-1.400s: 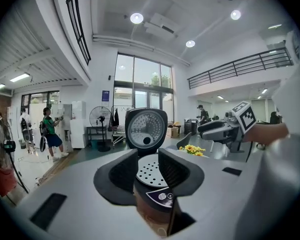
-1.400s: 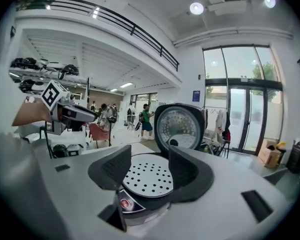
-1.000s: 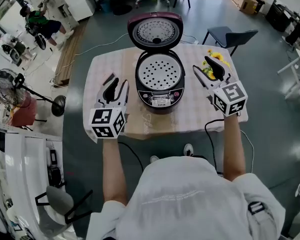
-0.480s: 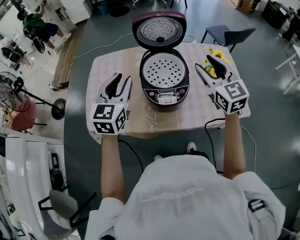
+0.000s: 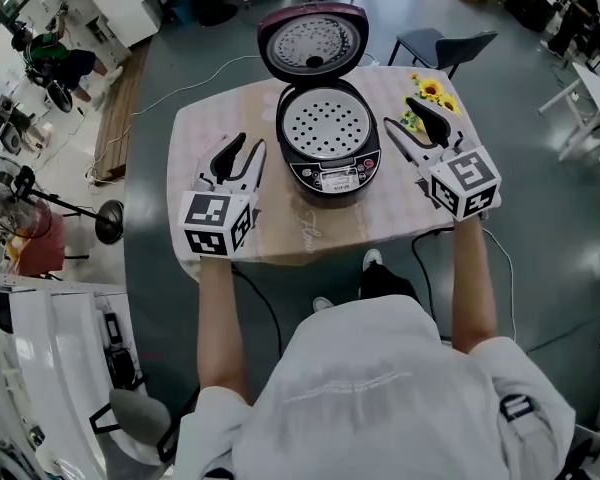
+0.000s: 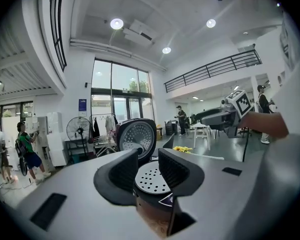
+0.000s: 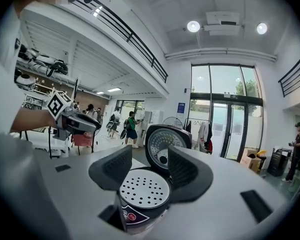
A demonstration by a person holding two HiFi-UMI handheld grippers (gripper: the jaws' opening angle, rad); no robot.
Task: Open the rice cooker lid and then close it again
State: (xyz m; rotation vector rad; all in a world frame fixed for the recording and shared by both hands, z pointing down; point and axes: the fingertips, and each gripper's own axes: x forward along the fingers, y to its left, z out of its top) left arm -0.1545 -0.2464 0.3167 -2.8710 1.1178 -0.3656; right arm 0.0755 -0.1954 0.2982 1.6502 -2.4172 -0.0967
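Note:
The dark maroon rice cooker (image 5: 327, 146) stands mid-table with its lid (image 5: 312, 40) swung up and back, and the perforated inner tray (image 5: 323, 125) is exposed. My left gripper (image 5: 244, 149) hovers left of the cooker, open and empty. To the cooker's right, my right gripper (image 5: 401, 121) is also open and empty, its tips close to the cooker's side. The left gripper view frames the cooker (image 6: 151, 181) and lid (image 6: 136, 138) beyond the left gripper (image 6: 148, 170). In the right gripper view the cooker (image 7: 142, 199) and lid (image 7: 165, 143) lie beyond the right gripper (image 7: 150, 168).
The small table (image 5: 280, 240) has a checked cloth. Yellow sunflowers (image 5: 430, 92) lie at its far right corner, just beyond my right gripper. A chair (image 5: 445, 44) stands behind the table. A floor fan (image 5: 10, 183) stands off to the left, and cables run across the floor.
My right gripper has drifted a little closer to the cooker's right side. The left gripper has turned slightly in place. The lid stays up, and the head view has shifted.

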